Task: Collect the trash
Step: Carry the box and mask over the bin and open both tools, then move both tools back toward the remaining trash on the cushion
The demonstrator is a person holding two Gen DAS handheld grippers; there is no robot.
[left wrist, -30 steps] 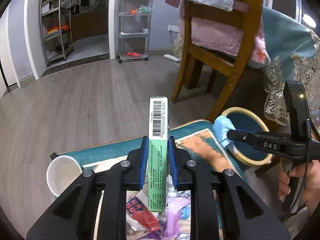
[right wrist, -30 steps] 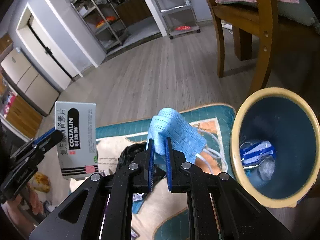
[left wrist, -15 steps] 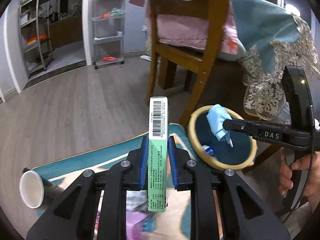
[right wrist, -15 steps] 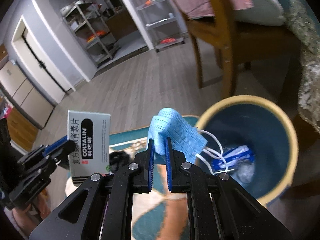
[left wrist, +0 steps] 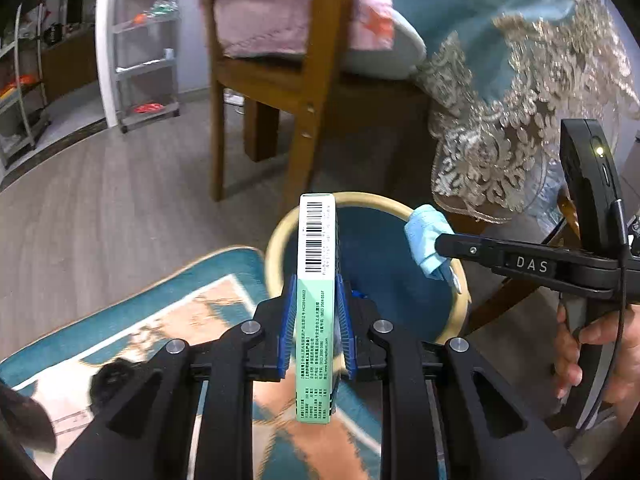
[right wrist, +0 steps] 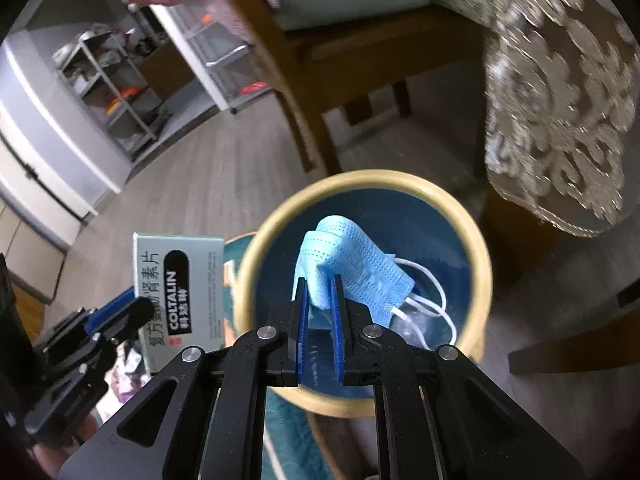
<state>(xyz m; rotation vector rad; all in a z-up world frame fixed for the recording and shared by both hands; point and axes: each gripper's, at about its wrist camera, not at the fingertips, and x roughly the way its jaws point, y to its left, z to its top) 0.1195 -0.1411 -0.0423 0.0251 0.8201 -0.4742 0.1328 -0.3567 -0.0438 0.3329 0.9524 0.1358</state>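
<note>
My left gripper (left wrist: pixel 316 300) is shut on a pale green medicine box (left wrist: pixel 316 280), held upright just before the near rim of a blue trash bin with a yellow rim (left wrist: pixel 360 200). My right gripper (right wrist: pixel 320 292) is shut on a blue face mask (right wrist: pixel 348 264), held over the open bin (right wrist: pixel 256 248); the white ear loops hang down. In the left wrist view the mask (left wrist: pixel 428 236) sits over the bin's right rim. In the right wrist view the box (right wrist: pixel 180 292) is left of the bin. Blue wrappers lie inside the bin.
A wooden chair (left wrist: pixel 304 80) with pink cushions stands behind the bin. A lace-edged teal tablecloth (left wrist: pixel 520 92) hangs at right. A teal patterned rug (left wrist: pixel 160 320) holds a black bag (left wrist: pixel 116 380) and more litter. Metal shelves (left wrist: pixel 144 40) stand far back.
Both grippers have swung right toward the bin. The mask now hangs over the bin's opening, and the box has come up to the bin's near rim.
</note>
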